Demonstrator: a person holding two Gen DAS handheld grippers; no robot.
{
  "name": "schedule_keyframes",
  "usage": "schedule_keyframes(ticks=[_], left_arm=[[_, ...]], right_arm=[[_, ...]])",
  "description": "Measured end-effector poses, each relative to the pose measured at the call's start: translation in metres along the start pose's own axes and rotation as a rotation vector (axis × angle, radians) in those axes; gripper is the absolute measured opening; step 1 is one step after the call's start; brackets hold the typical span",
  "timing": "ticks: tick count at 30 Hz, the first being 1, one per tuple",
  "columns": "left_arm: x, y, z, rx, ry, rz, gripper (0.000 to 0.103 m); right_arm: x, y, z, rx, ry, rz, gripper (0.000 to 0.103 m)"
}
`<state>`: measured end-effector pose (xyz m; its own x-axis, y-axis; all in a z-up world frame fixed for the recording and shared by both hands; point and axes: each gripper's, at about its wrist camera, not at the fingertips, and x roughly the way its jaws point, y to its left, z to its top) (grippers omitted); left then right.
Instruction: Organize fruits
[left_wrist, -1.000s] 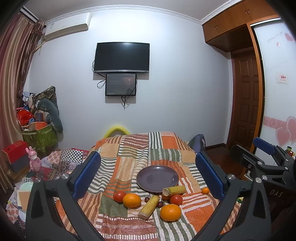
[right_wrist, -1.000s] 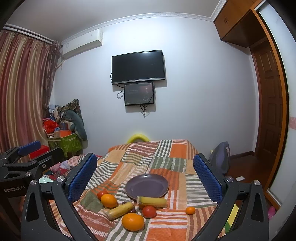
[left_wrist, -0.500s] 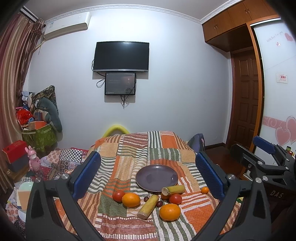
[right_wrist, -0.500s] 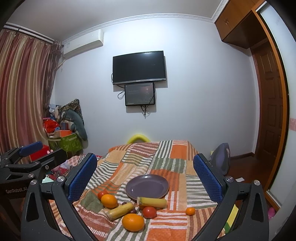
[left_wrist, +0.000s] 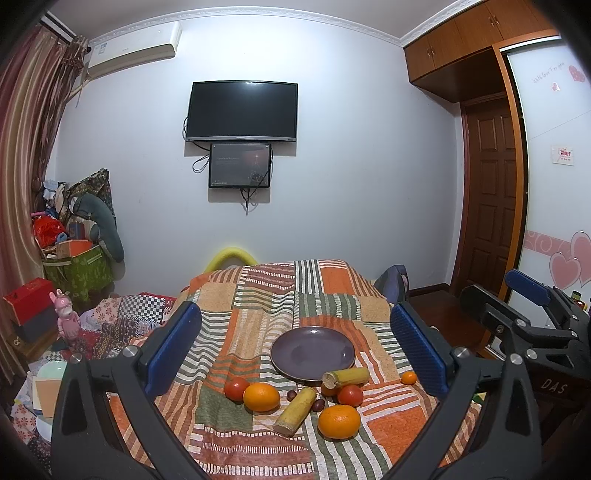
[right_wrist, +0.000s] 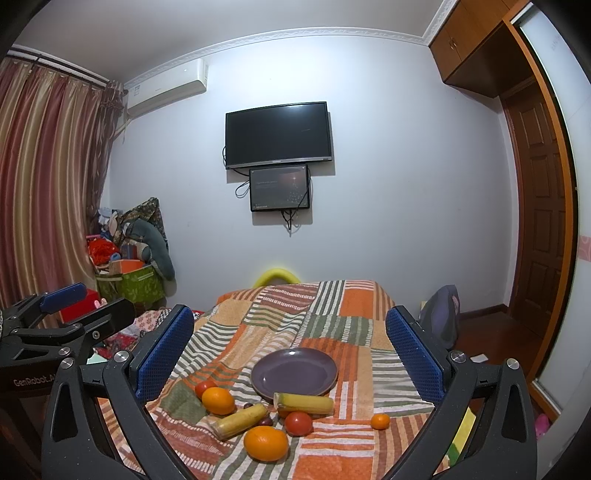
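Observation:
An empty purple plate (left_wrist: 312, 353) (right_wrist: 294, 370) sits on a striped patchwork cloth (left_wrist: 266, 295) (right_wrist: 332, 314). In front of it lie two oranges (left_wrist: 261, 396) (left_wrist: 339, 421), two yellow cane pieces (left_wrist: 295, 410) (left_wrist: 345, 377), red tomatoes (left_wrist: 235, 387) (left_wrist: 349, 395), a small tangerine (left_wrist: 408, 377) and dark chestnut-like nuts (left_wrist: 318, 404). My left gripper (left_wrist: 295, 343) is open, held back above the fruit. My right gripper (right_wrist: 290, 347) is open too, equally clear of the fruit, with an orange (right_wrist: 265, 442) nearest it. Each gripper shows at the other view's edge.
A TV (left_wrist: 242, 110) and a small screen hang on the far wall. Boxes, bags and toys (left_wrist: 74, 258) pile at the left by the curtain. A wooden door (left_wrist: 491, 192) and a wardrobe stand right. A bag (right_wrist: 441, 314) sits beside the table.
Both views have shifted only slightly. The fruit and plate lie where they were, and both grippers stay open.

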<state>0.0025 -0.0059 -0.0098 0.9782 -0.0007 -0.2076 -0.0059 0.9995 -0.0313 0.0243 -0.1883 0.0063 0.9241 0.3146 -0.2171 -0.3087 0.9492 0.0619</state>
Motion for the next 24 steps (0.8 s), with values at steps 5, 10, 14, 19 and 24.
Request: schedule_keyframes(ticks=[5, 10, 14, 19, 24], left_arm=[[-0.0001, 0.0003, 0.0016, 0.0, 0.001, 0.0, 0.103], [-0.0001, 0.0002, 0.0013, -0.001, 0.001, 0.001, 0.103], [-0.0002, 0.0005, 0.0023, -0.003, 0.002, -0.002, 0.103], [0.0019, 0.0013, 0.0035, -0.006, 0.015, -0.019, 0.103], [0.0054, 0.0032, 0.002, -0.01, 0.03, -0.03, 0.103]], right_arm=[[0.0, 0.0012, 0.0007, 0.001, -0.003, 0.0, 0.103], [-0.0008, 0.001, 0.0001, -0.001, -0.004, 0.001, 0.103], [-0.001, 0.0006, -0.0007, -0.001, -0.002, 0.001, 0.103], [0.0037, -0.0027, -0.0027, 0.014, 0.026, -0.001, 0.103], [0.0083, -0.0051, -0.008, 0.001, 0.045, -0.002, 0.103]])
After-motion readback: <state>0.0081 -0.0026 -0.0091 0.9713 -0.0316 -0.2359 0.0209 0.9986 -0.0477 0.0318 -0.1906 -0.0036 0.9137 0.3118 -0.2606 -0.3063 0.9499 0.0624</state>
